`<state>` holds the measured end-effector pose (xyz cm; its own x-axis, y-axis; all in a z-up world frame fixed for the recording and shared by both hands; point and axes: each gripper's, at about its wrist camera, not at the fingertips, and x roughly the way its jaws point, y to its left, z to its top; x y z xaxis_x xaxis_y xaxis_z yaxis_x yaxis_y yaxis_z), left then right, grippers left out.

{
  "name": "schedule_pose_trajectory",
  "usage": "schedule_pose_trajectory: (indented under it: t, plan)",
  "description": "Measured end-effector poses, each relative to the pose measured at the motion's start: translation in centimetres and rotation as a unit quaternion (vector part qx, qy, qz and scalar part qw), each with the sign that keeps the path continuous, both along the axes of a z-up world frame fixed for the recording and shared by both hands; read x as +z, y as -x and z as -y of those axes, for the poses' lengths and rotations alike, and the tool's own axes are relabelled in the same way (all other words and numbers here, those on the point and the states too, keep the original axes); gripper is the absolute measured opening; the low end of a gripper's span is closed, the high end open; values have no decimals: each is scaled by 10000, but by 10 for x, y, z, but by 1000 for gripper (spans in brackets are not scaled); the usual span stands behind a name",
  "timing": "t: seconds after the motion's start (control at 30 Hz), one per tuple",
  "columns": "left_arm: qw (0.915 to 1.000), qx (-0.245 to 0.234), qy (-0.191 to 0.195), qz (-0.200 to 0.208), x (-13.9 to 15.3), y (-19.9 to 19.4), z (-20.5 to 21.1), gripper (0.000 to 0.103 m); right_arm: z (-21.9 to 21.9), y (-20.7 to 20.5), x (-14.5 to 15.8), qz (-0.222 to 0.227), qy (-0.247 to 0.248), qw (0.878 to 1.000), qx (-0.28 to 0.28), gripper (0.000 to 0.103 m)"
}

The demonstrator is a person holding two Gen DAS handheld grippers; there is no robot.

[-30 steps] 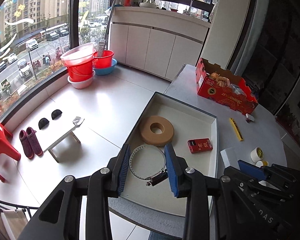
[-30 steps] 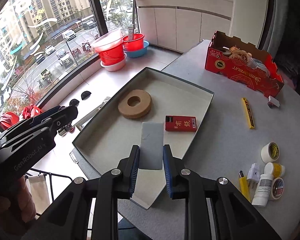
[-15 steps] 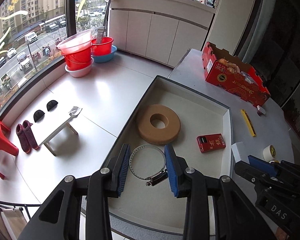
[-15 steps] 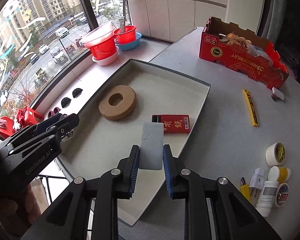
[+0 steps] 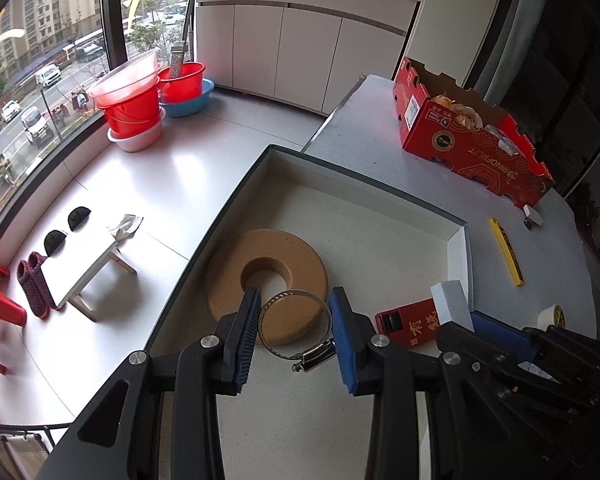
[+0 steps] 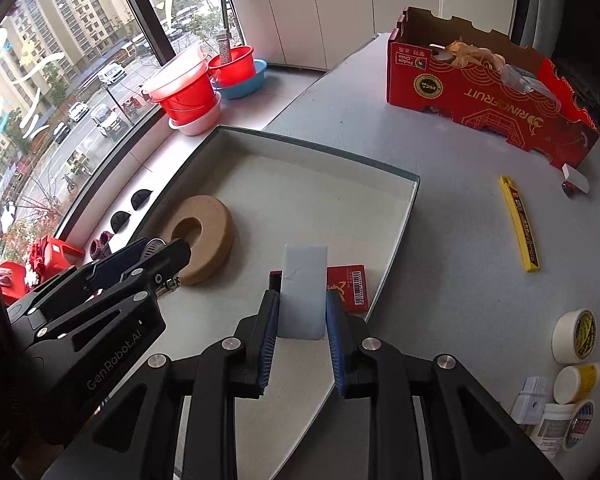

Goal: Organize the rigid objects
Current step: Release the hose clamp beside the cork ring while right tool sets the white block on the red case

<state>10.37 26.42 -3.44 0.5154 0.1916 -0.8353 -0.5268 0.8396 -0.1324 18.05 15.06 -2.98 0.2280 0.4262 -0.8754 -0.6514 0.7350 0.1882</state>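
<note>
Steel hose clamp (image 5: 294, 330) sits pinched in your left claw (image 5: 295, 334) above the tan ring (image 5: 266, 280), while your right claw (image 6: 302, 318), clamped on the white block (image 6: 303, 290), hangs over the tray (image 6: 316, 148) by the red box (image 6: 350, 288).

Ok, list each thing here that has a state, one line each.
Left tool: shut on the hose clamp.
Right tool: shut on the white block.
Tray: open, holds the wooden ring and red box.
Red carton: open-topped, filled.
</note>
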Motion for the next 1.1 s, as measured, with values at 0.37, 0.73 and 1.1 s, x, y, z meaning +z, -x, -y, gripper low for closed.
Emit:
schedule_pose_trajectory:
  t: [0.37, 0.73, 1.1]
  plan:
    - [9998, -86, -71, -155, -17, -28, -6, 38, -12, -20, -19, -59, 97, 9999, 61, 24]
    - [9993, 332, -169, -96, -15, -12, -21, 83, -4, -21, -10, 61, 42, 10000, 1, 56]
    - [9987, 492, -89, -36, -3, 17, -18, 103, 30, -14, 11, 101, 45, 9989, -454, 101]
